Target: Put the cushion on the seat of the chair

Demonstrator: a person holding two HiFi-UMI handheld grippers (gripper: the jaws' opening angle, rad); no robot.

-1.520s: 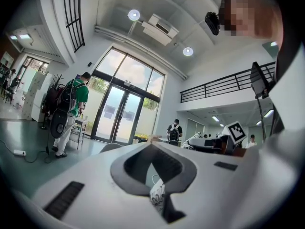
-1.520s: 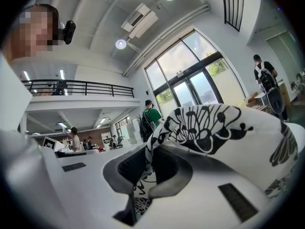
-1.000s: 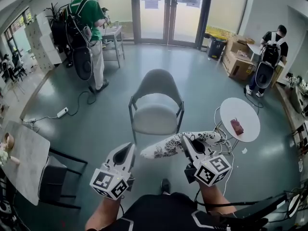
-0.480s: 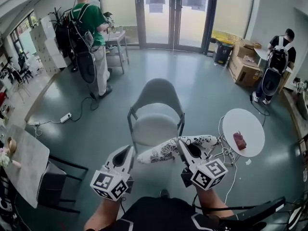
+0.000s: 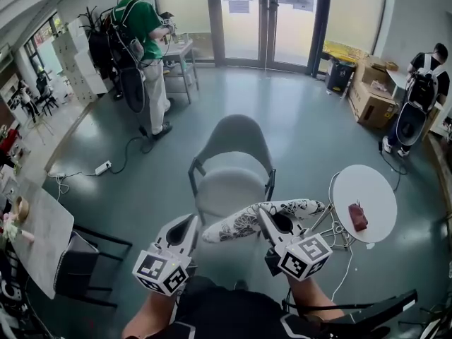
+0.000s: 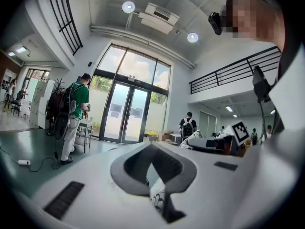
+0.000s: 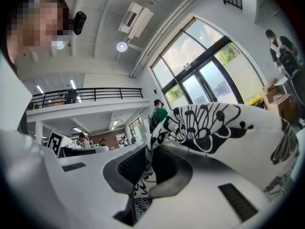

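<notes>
The chair [image 5: 229,182] stands just past the fingers, with its open front turned toward them. Its seat is bare. A dark rail [image 5: 192,174] runs along each side of the seat, and those two rails and the curved back are the edges that close it in.

To the left of the left gripper [image 5: 188,221] the floor [image 5: 141,189] is wide and open. It stays open all the way to a grey table [image 5: 42,224] with a black chair [image 5: 88,263] tucked by it. To the right of the right gripper [image 5: 264,212] there is less room, because a round table [image 5: 371,186] stands near, with its thin legs on the side nearest the fingers. Far past the chair are glass doors [image 5: 272,13].

The cushion [image 5: 247,219] is held up in the air between the two grippers. It is over or just before the seat's near edge — I cannot tell which. It is long and flat, white with black flowers and swirls.

The right gripper's fingers [image 7: 126,168] are closed on a fold of the cushion. The left gripper's fingers [image 6: 128,166] are close together too, and a small bit of the same black-and-white cloth shows pinched between them.

There are two grippers, one cushion and one grey chair. There is one round table with one small red-brown thing [image 5: 358,216] on it. Two people [image 5: 145,27] stand far off past the fingers — one to the left, one to the right.
</notes>
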